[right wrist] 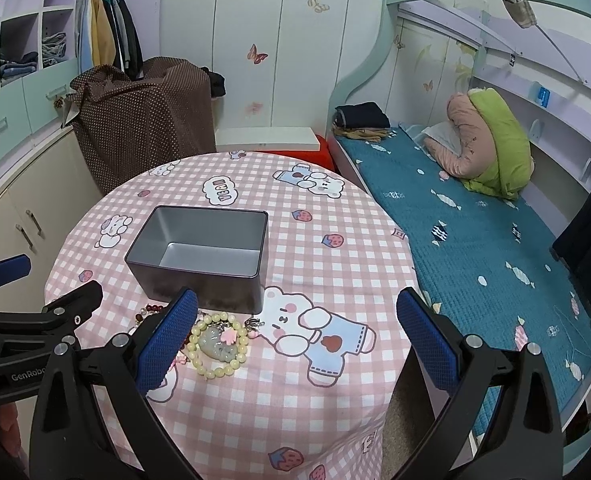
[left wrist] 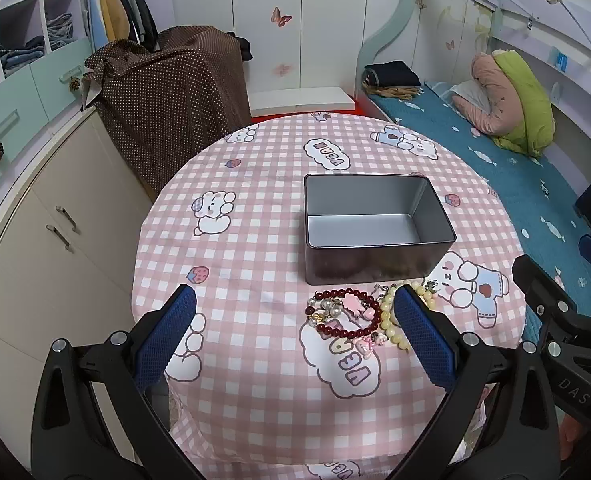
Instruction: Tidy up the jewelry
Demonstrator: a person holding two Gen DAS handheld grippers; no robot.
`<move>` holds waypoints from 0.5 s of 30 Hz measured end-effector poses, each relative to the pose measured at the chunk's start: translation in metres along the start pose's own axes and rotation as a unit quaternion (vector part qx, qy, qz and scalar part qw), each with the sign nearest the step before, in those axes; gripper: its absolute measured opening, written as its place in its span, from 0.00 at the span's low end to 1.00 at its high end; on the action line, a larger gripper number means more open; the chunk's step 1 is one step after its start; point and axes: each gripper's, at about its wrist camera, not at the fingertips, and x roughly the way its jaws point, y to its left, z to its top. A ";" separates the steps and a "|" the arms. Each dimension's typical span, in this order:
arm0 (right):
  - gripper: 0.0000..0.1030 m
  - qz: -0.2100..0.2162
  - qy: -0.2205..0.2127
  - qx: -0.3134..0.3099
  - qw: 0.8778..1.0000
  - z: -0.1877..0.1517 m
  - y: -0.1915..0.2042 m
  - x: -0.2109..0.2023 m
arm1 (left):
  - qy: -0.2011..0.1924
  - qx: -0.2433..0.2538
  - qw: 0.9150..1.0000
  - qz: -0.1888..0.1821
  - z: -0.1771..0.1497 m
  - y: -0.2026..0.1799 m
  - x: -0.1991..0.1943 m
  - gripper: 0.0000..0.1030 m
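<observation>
Jaws wide apart, bracelets (left wrist: 347,314) lying between.

Tin box (left wrist: 377,227): grey metal, rectangular, lidless, standing upright and showing a bare silver floor; sitting right of centre in the left wrist view, left of centre in the right wrist view (right wrist: 199,256).

Dark red bead bracelet (left wrist: 349,314): lying flat just below the box's near wall, lower centre of the left wrist view, looping around pearl beads and pink charms (left wrist: 355,306); only a short arc is showing in the right wrist view (right wrist: 151,309).

Pale yellow bead bracelet (right wrist: 215,344): lying flat in a closed ring at lower left of the right wrist view, encircling a grey-green pendant (right wrist: 215,346) and a small pink flower charm (right wrist: 230,336); partly hidden in the left wrist view (left wrist: 389,322).
</observation>
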 end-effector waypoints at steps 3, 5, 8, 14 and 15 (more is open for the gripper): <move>0.93 0.000 0.001 -0.001 1.000 0.000 0.000 0.000 | 0.001 0.000 1.000 -0.001 0.000 0.000 0.000 0.96; 0.93 0.000 0.000 0.000 1.000 0.000 0.000 0.000 | 0.001 0.000 1.000 -0.001 -0.001 0.000 0.000 0.96; 0.93 0.002 0.001 0.001 1.000 0.000 0.001 0.001 | 0.001 -0.001 1.000 -0.001 -0.001 0.000 0.001 0.96; 0.93 0.010 0.009 0.004 1.000 -0.003 -0.001 0.004 | 0.007 -0.002 1.000 -0.006 -0.002 0.000 0.002 0.96; 0.93 0.010 0.010 0.004 1.000 -0.003 -0.001 0.004 | 0.008 -0.001 1.000 -0.006 -0.003 0.000 0.003 0.96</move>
